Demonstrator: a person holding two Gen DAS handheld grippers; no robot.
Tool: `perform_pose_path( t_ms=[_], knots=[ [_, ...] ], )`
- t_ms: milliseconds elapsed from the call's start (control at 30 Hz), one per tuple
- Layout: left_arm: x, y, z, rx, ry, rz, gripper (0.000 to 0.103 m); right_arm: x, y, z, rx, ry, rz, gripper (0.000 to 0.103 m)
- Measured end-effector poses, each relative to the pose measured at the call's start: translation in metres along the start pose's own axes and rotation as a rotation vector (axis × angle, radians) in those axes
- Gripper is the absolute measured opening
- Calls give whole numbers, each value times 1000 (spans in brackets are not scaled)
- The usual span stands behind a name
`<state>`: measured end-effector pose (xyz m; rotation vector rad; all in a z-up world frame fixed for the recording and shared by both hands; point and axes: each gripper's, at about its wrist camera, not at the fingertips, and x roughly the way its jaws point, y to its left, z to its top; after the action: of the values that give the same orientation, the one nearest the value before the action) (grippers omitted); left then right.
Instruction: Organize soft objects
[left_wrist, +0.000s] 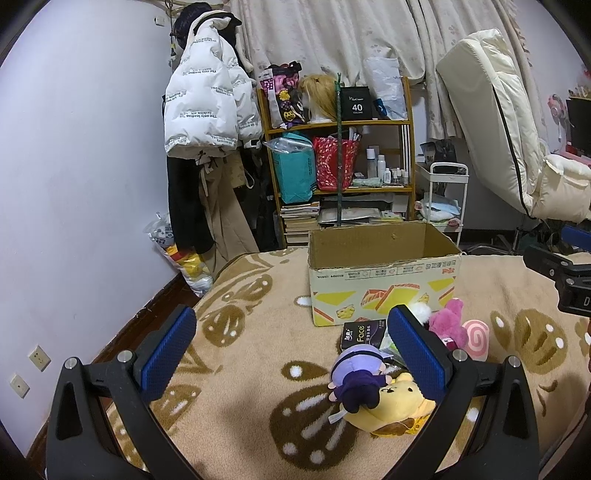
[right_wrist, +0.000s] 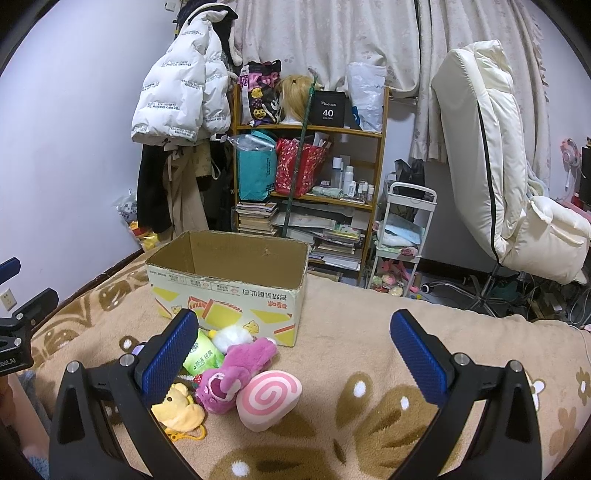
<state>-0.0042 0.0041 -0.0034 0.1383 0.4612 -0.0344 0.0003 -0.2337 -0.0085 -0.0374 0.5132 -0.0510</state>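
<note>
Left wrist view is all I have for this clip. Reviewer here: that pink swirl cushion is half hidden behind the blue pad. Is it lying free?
Observer: Yes. In the right wrist view the swirl cushion lies whole on the blanket, with no tool on it.
Reviewer: Anything green near the box?
Observer: A green packet lies beside the pink bear, in front of the box.
Reviewer: Right tool state?
Observer: The right tool is open and holds nothing.

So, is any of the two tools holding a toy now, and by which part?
Nothing is held. The left tool and the right tool are both wide open above the blanket, with no toy between their fingers.
</note>
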Motion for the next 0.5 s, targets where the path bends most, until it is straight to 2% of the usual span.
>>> perform_pose_path(
  t_ms=[333,500],
  knots=[
    [21,-6,6,22,58,36,102,9,2,2,6,50,-3,103],
    [42,-8,8,32,115,51,102,27,-1,6,-1,136,6,103]
  ],
)
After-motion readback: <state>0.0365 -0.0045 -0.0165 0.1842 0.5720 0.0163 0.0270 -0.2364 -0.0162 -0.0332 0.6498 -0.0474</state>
